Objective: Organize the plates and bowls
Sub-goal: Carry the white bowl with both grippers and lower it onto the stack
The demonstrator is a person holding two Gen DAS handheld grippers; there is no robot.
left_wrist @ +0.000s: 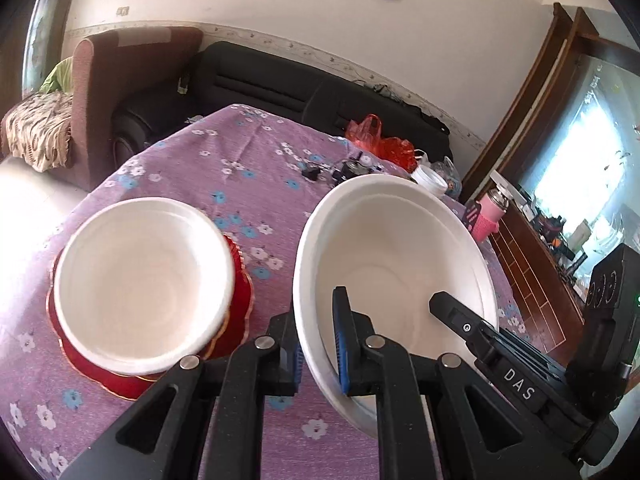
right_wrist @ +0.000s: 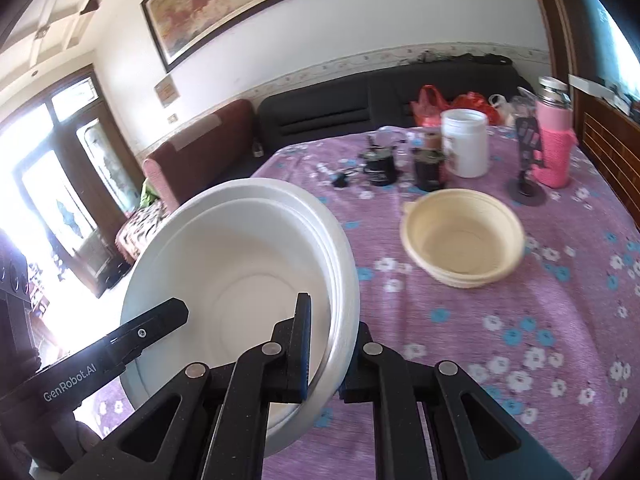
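Left wrist view: the left gripper (left_wrist: 318,344) has its jaws closed on the near rim of a large white bowl (left_wrist: 394,264), one pad outside the wall and one inside. The bowl is tilted and appears held clear of the tabletop (left_wrist: 248,196), though the fisheye makes the gap hard to judge. The right gripper's finger (left_wrist: 460,316) reaches in over the same bowl's rim from the right side. To the left, well apart from the held bowl, a second white bowl (left_wrist: 144,284) sits on a stack of red plates (left_wrist: 240,304). Right wrist view: the right gripper (right_wrist: 326,356) likewise has its jaws pinched on the white bowl's (right_wrist: 240,280) rim at its right edge, with the left gripper's finger (right_wrist: 156,324) entering from the left, so both hands carry one bowl between them. What looks like a second rim nested inside suggests stacked bowls; not certain. A cream bowl (right_wrist: 464,236) stands alone on the tabletop (right_wrist: 520,320), ahead and to the right of the right jaws, nearer that hand. The white-bowl-on-plates stack lies toward the left hand.
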